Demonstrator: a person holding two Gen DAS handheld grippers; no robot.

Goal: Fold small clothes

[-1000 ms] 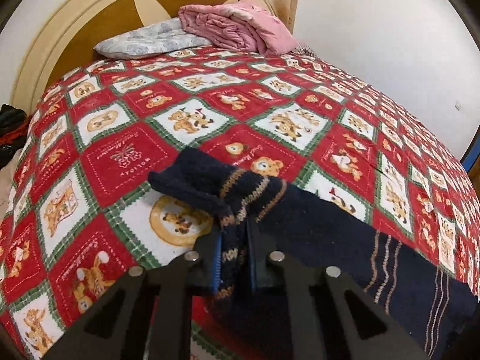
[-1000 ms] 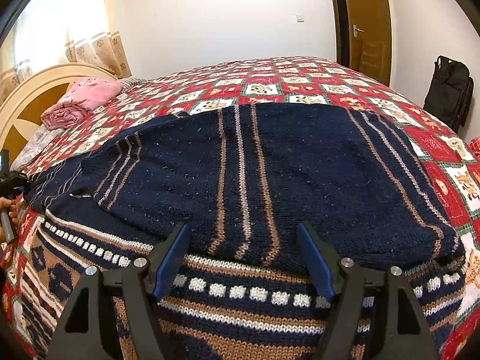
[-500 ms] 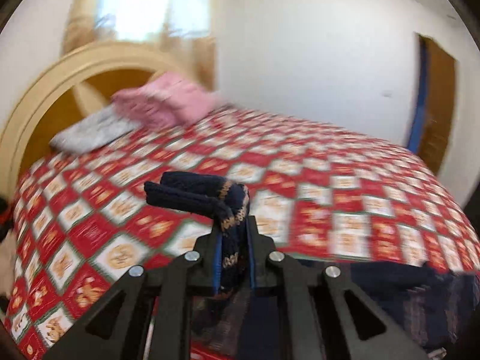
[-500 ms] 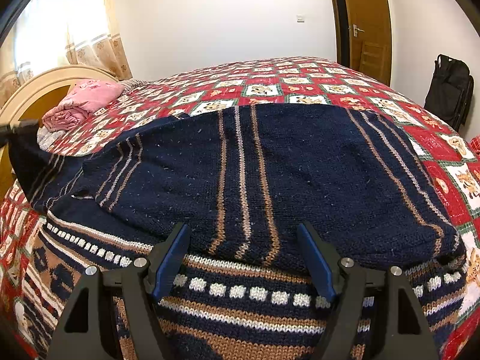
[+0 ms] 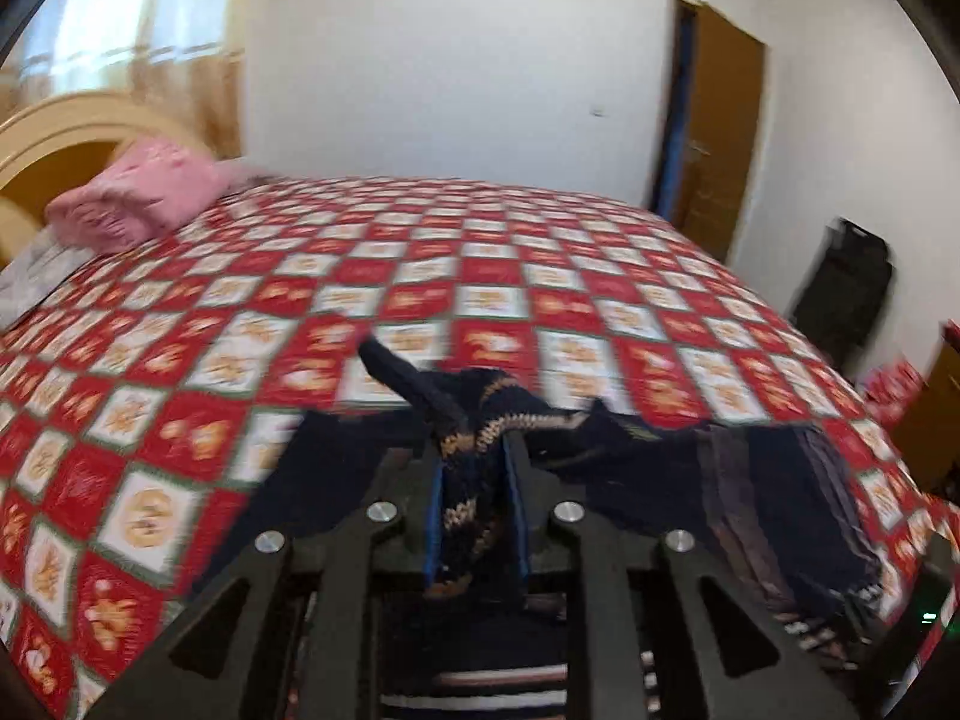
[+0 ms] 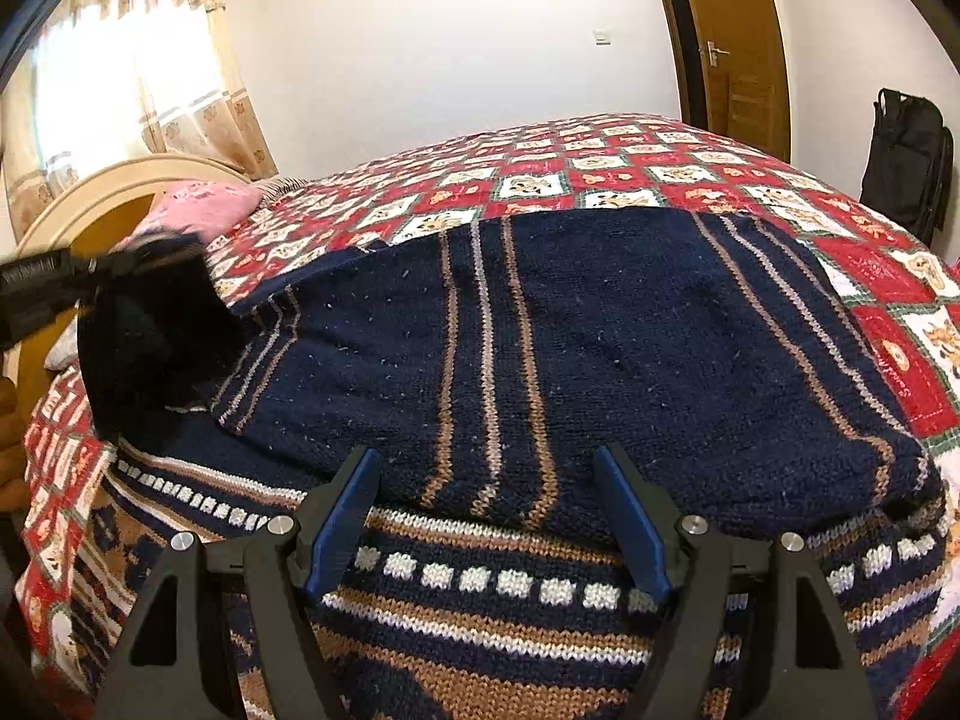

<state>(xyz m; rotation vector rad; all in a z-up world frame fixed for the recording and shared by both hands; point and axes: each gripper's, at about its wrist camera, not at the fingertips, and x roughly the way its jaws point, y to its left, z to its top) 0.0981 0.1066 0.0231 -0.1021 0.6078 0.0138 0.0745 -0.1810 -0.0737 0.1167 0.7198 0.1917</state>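
Note:
A navy knitted sweater [image 6: 600, 348] with tan and white stripes lies on the bed, its right side folded over the body. My left gripper [image 5: 477, 468] is shut on the sweater's sleeve cuff [image 5: 480, 414] and holds it lifted above the bed; it shows at the left edge of the right wrist view [image 6: 90, 276] with the dark sleeve [image 6: 144, 336] hanging from it. My right gripper [image 6: 486, 480] is open and empty, hovering just above the sweater's patterned hem [image 6: 480, 582].
The bed has a red, white and green teddy-bear quilt [image 5: 420, 276]. A folded pink blanket [image 5: 144, 198] and a pillow lie by the cream headboard [image 6: 90, 198]. A wooden door [image 6: 738, 42] and a black bag [image 6: 906, 156] stand at the right.
My left gripper has lifted the sleeve cuff off the bed and swung it to the right, over the sweater. My right gripper has stayed in place, open.

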